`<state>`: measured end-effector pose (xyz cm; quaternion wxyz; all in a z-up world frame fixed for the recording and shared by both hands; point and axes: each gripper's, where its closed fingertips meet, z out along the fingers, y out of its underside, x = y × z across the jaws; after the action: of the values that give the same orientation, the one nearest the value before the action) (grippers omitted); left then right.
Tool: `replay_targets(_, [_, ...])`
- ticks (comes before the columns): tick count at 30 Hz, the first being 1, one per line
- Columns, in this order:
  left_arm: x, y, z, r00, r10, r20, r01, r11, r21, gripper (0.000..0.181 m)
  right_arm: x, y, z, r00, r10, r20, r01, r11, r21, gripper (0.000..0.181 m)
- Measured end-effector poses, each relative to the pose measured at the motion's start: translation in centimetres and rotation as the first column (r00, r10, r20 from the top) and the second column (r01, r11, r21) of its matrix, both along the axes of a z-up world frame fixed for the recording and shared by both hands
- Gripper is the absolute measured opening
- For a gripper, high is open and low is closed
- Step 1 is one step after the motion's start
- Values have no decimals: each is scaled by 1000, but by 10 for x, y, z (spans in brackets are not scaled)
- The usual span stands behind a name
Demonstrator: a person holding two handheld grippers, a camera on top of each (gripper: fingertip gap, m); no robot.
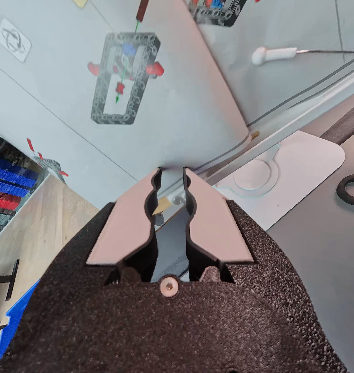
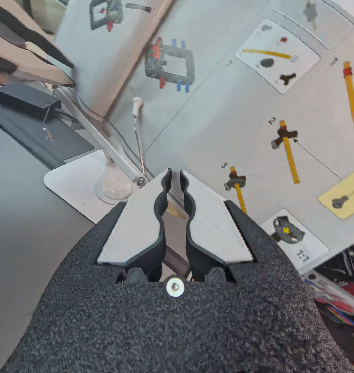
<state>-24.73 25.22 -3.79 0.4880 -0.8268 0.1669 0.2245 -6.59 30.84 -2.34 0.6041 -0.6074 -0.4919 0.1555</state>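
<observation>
The left gripper [image 1: 171, 170] is up against the lower edge of a big instruction page [image 1: 75, 113] printed with building-brick diagrams; its fingers [image 1: 131, 220] stand a little apart, and whether the tips actually pinch the paper's edge cannot be told. The sheet seems propped on a slanted silver stand arm [image 1: 293, 105] whose white base plate [image 1: 305, 161] rests on the dark grey bench [image 1: 317, 262]. A black rubber ring [image 1: 352, 191] lies on the bench just beside that plate. A white cable plug [image 1: 273, 55] hangs near the stand.

The right gripper [image 2: 175, 171] points at the neighbouring page [image 2: 222, 113], which shows yellow axles and grey gears, its tips near the paper with a narrow gap between them and nothing in it. In the right wrist view, the left gripper shows at upper left against the sheet's edge. A black box [image 2: 24, 96] sits behind the stand base [image 2: 71, 181].
</observation>
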Motion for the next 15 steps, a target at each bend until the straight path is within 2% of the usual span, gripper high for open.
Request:
replay_targets(2, [-9, -1, -7, 1000, 8, 28, -8, 1000, -2, 22, 12, 12, -5, 999, -52, -12, 52, 998, -19, 0])
replay_targets(7, [-11, -3, -8, 998, 9, 68, -10, 1000, 15, 22, 9, 27, -4, 994, -96, 44, 94, 995, 41, 0])
replay_targets(15, [3, -19, -8, 1000, -23, 15, 23, 1000, 1, 18, 3, 54, -5, 990, -133, 44, 131, 990, 43, 0])
